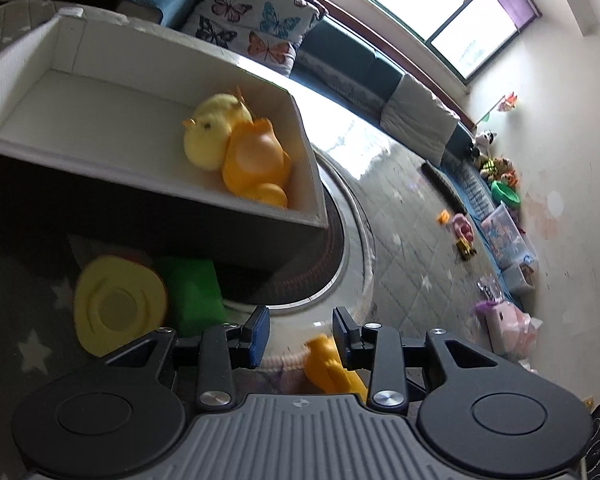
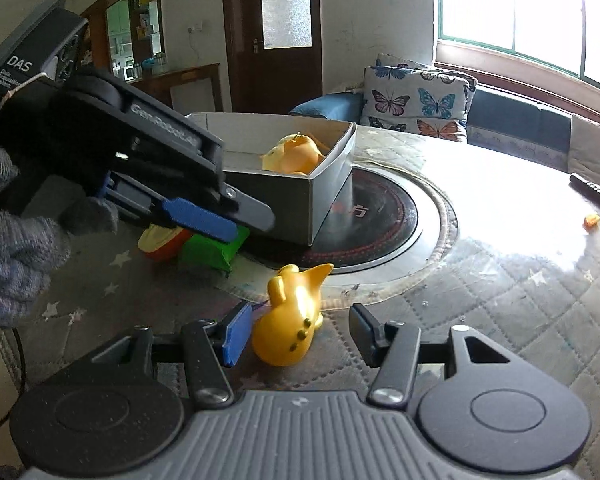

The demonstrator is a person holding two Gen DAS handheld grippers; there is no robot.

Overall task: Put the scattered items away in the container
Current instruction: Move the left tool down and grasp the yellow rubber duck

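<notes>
A grey cardboard box [image 1: 308, 184] [image 2: 328, 184] holds a yellow plush chick [image 1: 208, 132] and an orange plastic toy [image 1: 256, 160] [image 2: 296, 154]. A yellow-and-red round toy [image 1: 116, 304] [image 2: 162, 242] and a green block [image 1: 194, 292] [image 2: 212, 250] lie against the box's near side. A golden duck-like toy [image 2: 290, 320] [image 1: 332, 366] lies on the table. My left gripper [image 1: 300, 330] [image 2: 224, 220] is open and empty, hovering over the green block. My right gripper [image 2: 296, 332] is open, its jaws either side of the golden toy.
The box stands partly on a round black hotplate [image 2: 380, 216] set in the quilted table [image 2: 500, 280]. A remote [image 2: 596, 194] and small toys [image 1: 460, 232] lie at the far side. A butterfly cushion [image 2: 416, 100] sits on the bench behind.
</notes>
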